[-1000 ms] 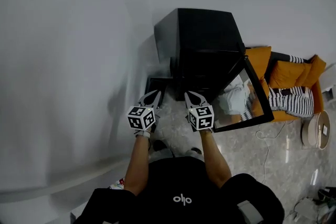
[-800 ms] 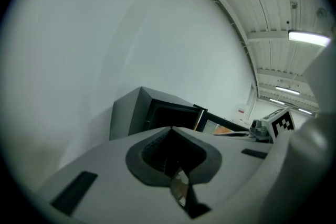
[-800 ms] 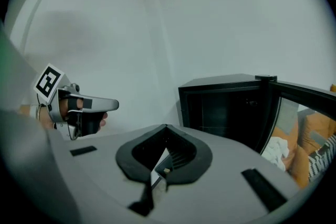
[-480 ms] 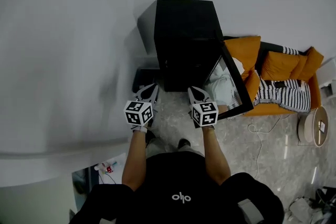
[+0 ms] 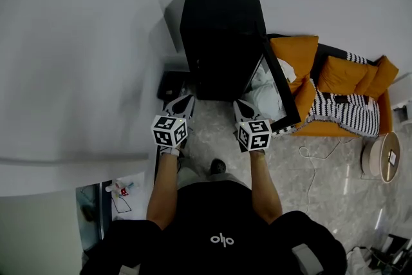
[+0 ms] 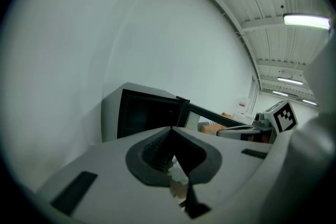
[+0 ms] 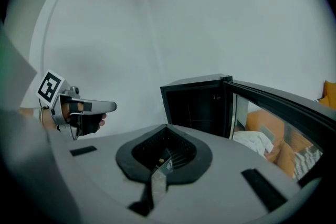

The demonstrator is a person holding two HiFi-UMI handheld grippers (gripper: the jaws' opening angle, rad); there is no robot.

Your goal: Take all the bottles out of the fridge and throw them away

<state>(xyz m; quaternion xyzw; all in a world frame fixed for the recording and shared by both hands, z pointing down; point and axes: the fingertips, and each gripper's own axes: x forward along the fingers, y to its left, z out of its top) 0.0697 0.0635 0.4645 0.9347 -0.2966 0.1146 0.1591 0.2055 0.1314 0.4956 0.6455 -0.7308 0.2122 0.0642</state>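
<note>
A small black fridge (image 5: 222, 42) stands against the white wall, its glass door (image 5: 273, 84) swung open to the right. The inside is dark and I make out no bottles. My left gripper (image 5: 187, 100) is held just short of the fridge's front left corner, jaws shut and empty. My right gripper (image 5: 239, 104) is level with it, in front of the open side, also shut with nothing in it. In the left gripper view the fridge (image 6: 144, 113) lies ahead beyond the closed jaws (image 6: 172, 129). The right gripper view shows the fridge (image 7: 194, 105) and its door (image 7: 273, 107).
An orange sofa (image 5: 341, 87) with striped cushions sits to the right behind the door. Something white (image 5: 267, 96) shows through the glass. A low black box (image 5: 172, 84) lies left of the fridge. A cable (image 5: 315, 164) and a round object (image 5: 384, 156) rest on the marble floor.
Both grippers have moved together across the floor towards the fridge's open front, which now stands straight ahead. The jaws look the same as before.
</note>
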